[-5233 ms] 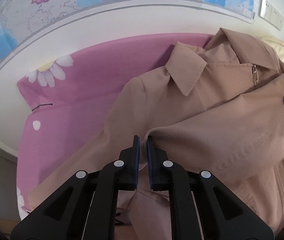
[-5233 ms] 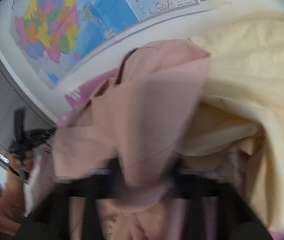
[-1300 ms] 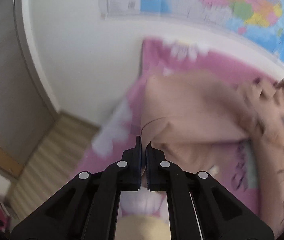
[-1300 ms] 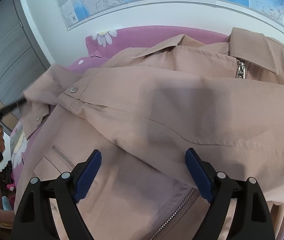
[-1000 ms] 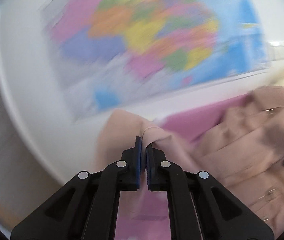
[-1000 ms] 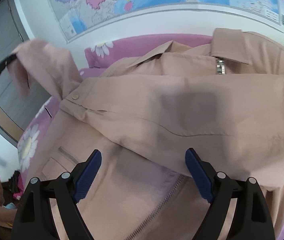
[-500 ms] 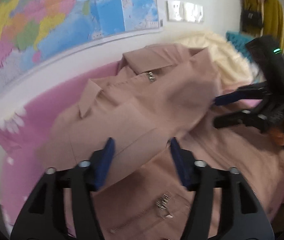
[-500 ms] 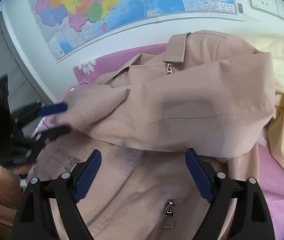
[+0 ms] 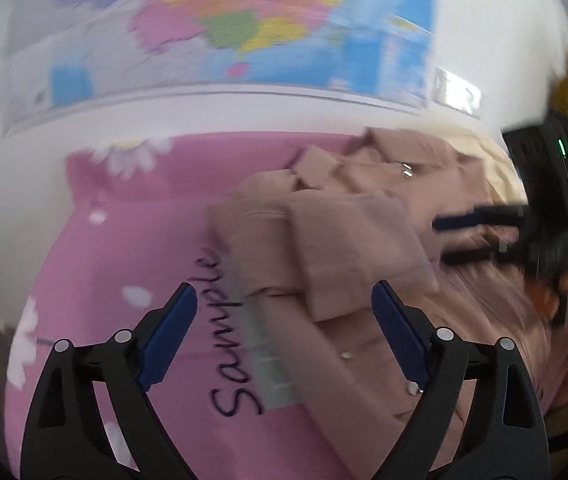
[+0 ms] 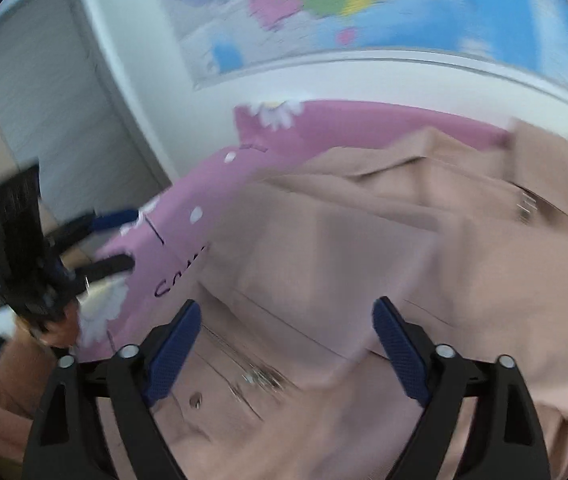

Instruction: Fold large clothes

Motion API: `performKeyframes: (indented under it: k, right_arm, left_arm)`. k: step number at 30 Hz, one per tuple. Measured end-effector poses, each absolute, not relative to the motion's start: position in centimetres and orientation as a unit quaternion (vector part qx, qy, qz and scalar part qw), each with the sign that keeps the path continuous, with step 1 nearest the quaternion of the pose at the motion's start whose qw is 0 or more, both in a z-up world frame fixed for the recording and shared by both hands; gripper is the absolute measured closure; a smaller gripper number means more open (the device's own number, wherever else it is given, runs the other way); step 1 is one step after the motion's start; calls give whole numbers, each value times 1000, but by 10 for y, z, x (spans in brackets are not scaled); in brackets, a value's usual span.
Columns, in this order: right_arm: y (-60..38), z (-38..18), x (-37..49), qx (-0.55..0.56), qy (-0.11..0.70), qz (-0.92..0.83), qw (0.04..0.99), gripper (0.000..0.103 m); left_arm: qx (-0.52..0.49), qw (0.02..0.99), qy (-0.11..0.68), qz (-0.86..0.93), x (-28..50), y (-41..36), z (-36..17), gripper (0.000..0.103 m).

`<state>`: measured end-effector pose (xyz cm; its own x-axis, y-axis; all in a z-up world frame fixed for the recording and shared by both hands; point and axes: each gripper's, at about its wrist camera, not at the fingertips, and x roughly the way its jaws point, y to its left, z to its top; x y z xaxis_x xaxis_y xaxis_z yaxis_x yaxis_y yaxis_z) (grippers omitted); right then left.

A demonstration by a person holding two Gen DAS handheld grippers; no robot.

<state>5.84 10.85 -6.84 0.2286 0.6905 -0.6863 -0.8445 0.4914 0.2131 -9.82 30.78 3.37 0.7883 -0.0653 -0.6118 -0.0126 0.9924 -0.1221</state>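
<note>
A tan zip jacket (image 9: 348, 248) lies on the pink flowered bedsheet (image 9: 144, 240), both sleeves folded across its chest. My left gripper (image 9: 282, 334) hangs over the jacket's left edge, jaws opening wide, no cloth pinched between them. In the right wrist view the jacket (image 10: 364, 264) fills the frame. My right gripper (image 10: 286, 352) hovers above its front, jaws opening wide, gripping nothing. The other gripper shows in each view: the right gripper (image 9: 480, 234) at the right edge, the left gripper (image 10: 112, 240) at the left edge. Both views are motion-blurred.
A colourful map (image 9: 244, 20) hangs on the white wall behind the bed. "Sample" (image 9: 224, 340) is written on the sheet beside the jacket. A cream cloth (image 9: 496, 160) lies past the collar. A grey door (image 10: 44, 120) stands left of the bed.
My left gripper let go of the sleeve, which now lies folded over the chest, then opened and dropped toward the jacket's left edge. My right gripper swung leftward over the jacket.
</note>
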Motion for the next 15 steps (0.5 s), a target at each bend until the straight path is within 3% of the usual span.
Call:
performKeyframes:
  k: [5,6,7,9,15]
  right_arm:
    - [163,-104,41,-236,354,449,786,12]
    - [166,-109,42,-251,350,437,790,31]
    - [167,-110,45,-254,352,430,791,62]
    - [157,-106,63,-202,380,447,784,93]
    - [73,-45,103,-37,356,479,801,97]
  left_arm:
    - [-62,939,337,15,-97,317,28,19]
    - [-60,938,341,14,-95,316,26,19]
    - [-58,938,342,13,-93,315,25,19]
    - [-48,938,343,14,-90,313,23,19]
    - [-37,941,336,-3,-81,304,26,19]
